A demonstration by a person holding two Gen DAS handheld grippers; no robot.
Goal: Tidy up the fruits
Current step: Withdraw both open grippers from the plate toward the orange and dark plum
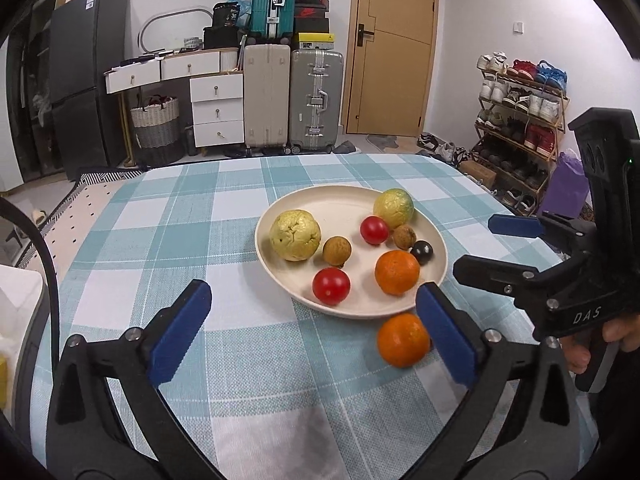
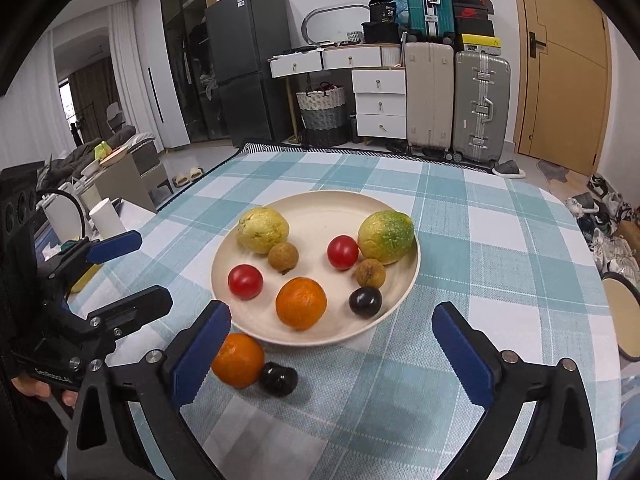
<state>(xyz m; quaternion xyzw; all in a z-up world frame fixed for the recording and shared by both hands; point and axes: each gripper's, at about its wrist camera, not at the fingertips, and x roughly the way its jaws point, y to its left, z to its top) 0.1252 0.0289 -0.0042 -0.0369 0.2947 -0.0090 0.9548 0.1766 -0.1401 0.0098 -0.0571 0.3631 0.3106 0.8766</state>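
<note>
A cream plate (image 1: pixel 332 208) (image 2: pixel 320 216) on the checked tablecloth holds two yellow-green fruits, two red tomatoes, two brown longans, an orange (image 1: pixel 397 272) (image 2: pixel 301 303) and a dark plum (image 2: pixel 365 301). In front of the plate, a second orange (image 1: pixel 402 340) (image 2: pixel 238 360) and a second dark plum (image 2: pixel 279 379) lie on the cloth, touching each other. My left gripper (image 1: pixel 312 320) (image 2: pixel 154 266) is open and holds nothing, with the loose orange just inside its right finger. My right gripper (image 2: pixel 331 312) (image 1: pixel 474 246) is open too, with the loose orange by its left pad.
The table (image 1: pixel 240 184) has rounded edges, with floor beyond on all sides. Suitcases (image 1: pixel 316 100), white drawers (image 1: pixel 218 110) and a shoe rack (image 1: pixel 520 120) stand behind it. A round stool (image 2: pixel 624 312) is at the table's right. A hand (image 1: pixel 620 336) grips the right tool's handle.
</note>
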